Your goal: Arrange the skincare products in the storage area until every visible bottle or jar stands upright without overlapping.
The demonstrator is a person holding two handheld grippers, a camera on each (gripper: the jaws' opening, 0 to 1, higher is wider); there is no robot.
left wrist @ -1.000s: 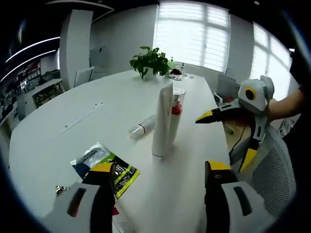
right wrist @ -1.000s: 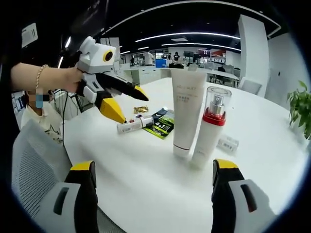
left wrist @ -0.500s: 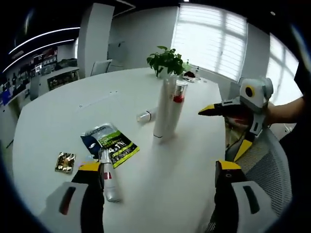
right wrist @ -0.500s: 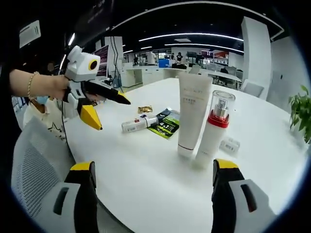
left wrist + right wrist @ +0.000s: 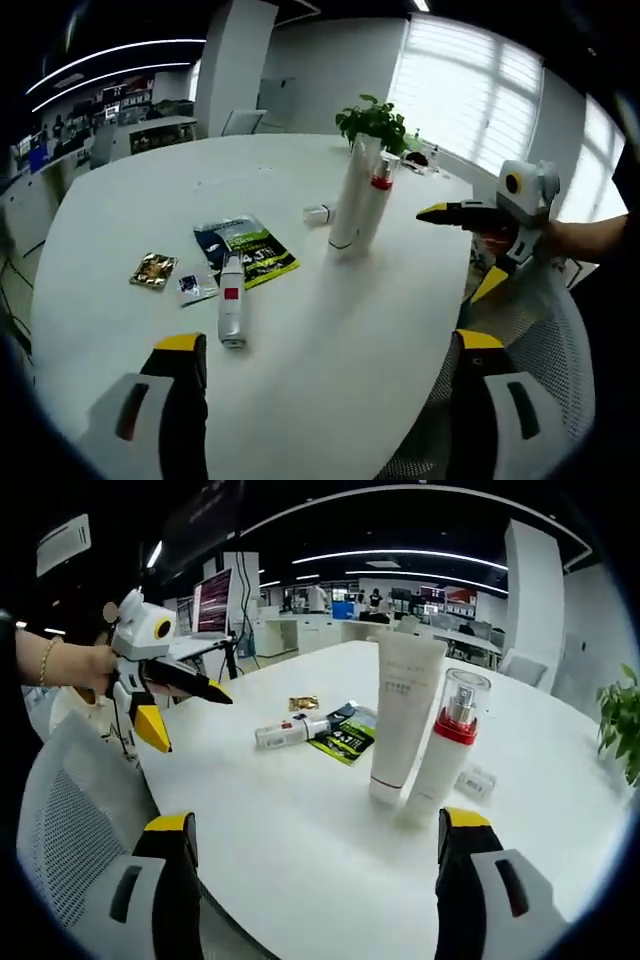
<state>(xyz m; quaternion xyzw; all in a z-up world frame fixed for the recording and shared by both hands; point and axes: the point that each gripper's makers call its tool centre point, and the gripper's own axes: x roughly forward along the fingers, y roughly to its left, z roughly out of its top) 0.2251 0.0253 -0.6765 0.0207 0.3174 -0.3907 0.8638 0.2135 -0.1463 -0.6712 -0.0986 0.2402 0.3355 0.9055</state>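
While both grippers hover with jaws apart and empty, the step in hand looks like picking the next item; the small white bottle with a red band (image 5: 231, 313) lies flat on the white tabletop (image 5: 120, 220), needing standing; the tall white tube (image 5: 350, 195) and clear-capped red-collared pump bottle (image 5: 374, 200), contents unseen, stand touching.

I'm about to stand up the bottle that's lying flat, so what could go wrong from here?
The small white bottle with a red band lies flat partly on the green-and-black sachet, so a jaw could catch the sachet and drag it. The tall white tube and the red-collared pump bottle with a clear cap stand very close; bumping one would likely topple both.
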